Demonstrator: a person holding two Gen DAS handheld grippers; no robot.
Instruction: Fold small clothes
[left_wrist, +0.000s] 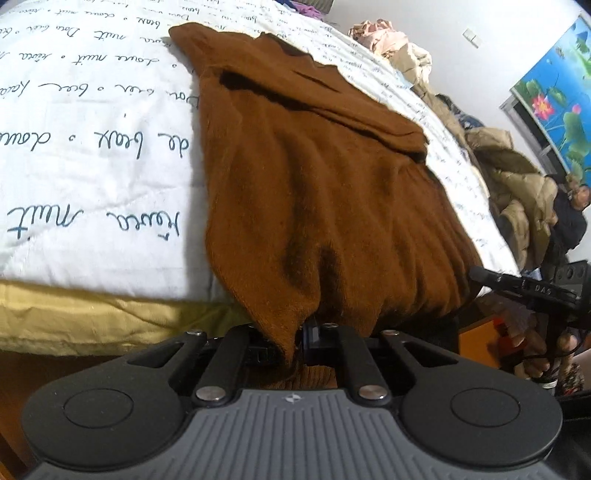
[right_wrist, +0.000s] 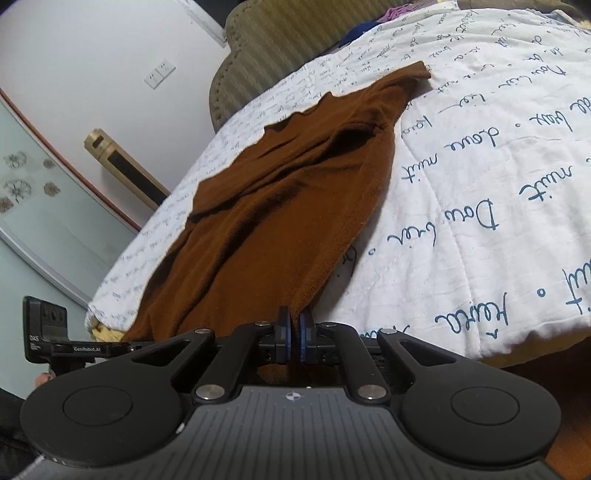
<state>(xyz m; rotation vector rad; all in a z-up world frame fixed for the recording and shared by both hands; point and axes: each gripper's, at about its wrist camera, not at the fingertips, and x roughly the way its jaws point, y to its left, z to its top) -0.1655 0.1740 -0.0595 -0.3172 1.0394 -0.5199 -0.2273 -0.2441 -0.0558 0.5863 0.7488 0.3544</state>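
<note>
Both grippers — left (left_wrist: 295, 345), right (right_wrist: 294, 338) — pinch brown garment (left_wrist: 332, 192) (hem).

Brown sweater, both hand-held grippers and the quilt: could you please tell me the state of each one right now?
Brown sweater: spread lengthwise on the bed, sleeves folded in, hem hanging over the edge.
Left hand-held gripper: shut on one hem corner.
Right hand-held gripper: shut on the other hem corner.
Printed white quilt: lying flat under the sweater.
Pile of clothes: heaped, unfolded, at the far side of the bed.
</note>
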